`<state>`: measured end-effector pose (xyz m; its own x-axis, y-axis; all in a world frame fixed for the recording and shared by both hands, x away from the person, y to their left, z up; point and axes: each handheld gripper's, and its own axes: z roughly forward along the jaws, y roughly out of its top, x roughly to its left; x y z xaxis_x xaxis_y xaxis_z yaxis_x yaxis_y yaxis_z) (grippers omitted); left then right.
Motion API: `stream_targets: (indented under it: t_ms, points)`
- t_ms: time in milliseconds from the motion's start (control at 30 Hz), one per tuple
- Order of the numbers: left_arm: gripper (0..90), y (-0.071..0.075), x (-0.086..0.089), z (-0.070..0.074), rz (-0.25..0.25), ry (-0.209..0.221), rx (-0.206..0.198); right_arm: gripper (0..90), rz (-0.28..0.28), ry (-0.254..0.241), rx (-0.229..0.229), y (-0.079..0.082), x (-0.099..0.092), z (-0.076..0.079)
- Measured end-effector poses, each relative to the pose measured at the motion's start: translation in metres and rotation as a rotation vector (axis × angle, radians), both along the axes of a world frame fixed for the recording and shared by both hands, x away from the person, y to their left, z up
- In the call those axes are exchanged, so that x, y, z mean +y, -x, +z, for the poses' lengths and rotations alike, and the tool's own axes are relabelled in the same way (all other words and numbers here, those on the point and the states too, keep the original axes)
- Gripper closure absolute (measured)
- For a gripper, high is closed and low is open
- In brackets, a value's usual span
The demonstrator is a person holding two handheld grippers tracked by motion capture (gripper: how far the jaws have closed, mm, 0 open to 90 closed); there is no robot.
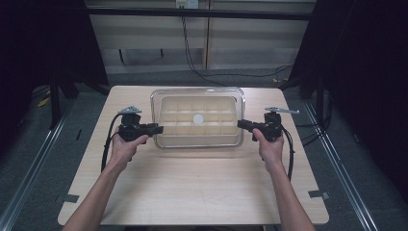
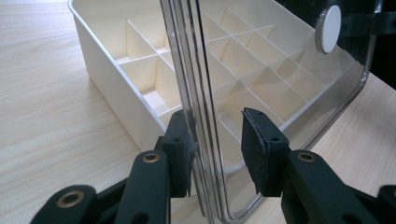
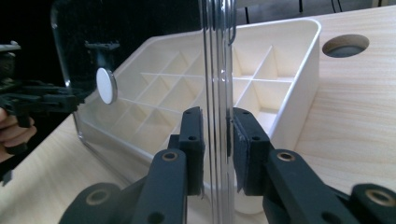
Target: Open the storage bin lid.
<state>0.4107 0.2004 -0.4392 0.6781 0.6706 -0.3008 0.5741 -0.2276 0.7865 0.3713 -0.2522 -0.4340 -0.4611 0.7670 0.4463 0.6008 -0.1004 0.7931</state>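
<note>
Step in hand: both grippers take hold of the clear lid (image 1: 197, 118) that lies on the cream box (image 1: 166, 139), one at each short end; I judge this is the grasp before lifting the lid off.
Lid: transparent, with a rim of ridges and a white round knob (image 1: 198, 118) in the middle; it sits over the box, near the far middle of the table (image 1: 192, 192).
Box: divided into many small compartments, which look empty through the lid.
Left gripper (image 2: 217, 140): the jaws stand on both sides of the lid's rim; one pad touches the rim, the other pad is apart from it, so the grip is not complete.
Right gripper (image 3: 218, 140): the jaws are together on the lid's rim, both pads touch it or are very close to it.
Next move: I think the left jaws must close fully, then both hands should rise together and level, so the lid does not tilt or slip.
Edges: the rim is thin and smooth, and the pads hold only a narrow part of it.
Open room: the near half of the table is free wood, enough to lay the lid down; a round hole (image 3: 345, 45) is in the table beside the box.
</note>
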Motion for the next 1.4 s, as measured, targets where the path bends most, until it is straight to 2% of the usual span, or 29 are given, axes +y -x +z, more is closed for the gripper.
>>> stream_targets:
  t_ms: [367,467,567,600,733,900,967,1400]
  points:
    - [65.5,0.010,-0.001,0.002,-0.011,0.001,-0.014,76.1,0.013,0.004,0.002,0.010,-0.003,0.000]
    - [65.6,0.011,-0.001,0.002,-0.018,-0.002,0.001,76.1,0.017,0.011,-0.002,0.013,-0.003,0.001]
    - [65.6,0.013,0.002,0.002,-0.015,0.010,0.003,76.4,0.023,0.014,-0.001,0.015,-0.002,0.003]
    - [65.6,0.013,0.003,0.003,-0.018,0.000,0.002,76.5,0.025,0.016,-0.001,0.016,-0.001,0.004]
    - [65.6,0.016,0.006,0.006,-0.018,0.003,-0.005,76.7,0.035,0.017,-0.005,0.017,0.001,0.006]
    - [66.5,0.021,0.010,0.009,-0.014,0.018,-0.012,76.6,0.049,0.011,0.000,0.019,0.003,0.003]
    - [66.5,0.022,0.011,0.009,-0.014,0.011,-0.011,76.6,0.052,0.013,0.004,0.019,0.004,0.003]
    - [66.2,0.036,0.015,0.007,-0.030,0.004,-0.002,77.2,0.074,0.042,0.002,0.033,0.008,0.014]
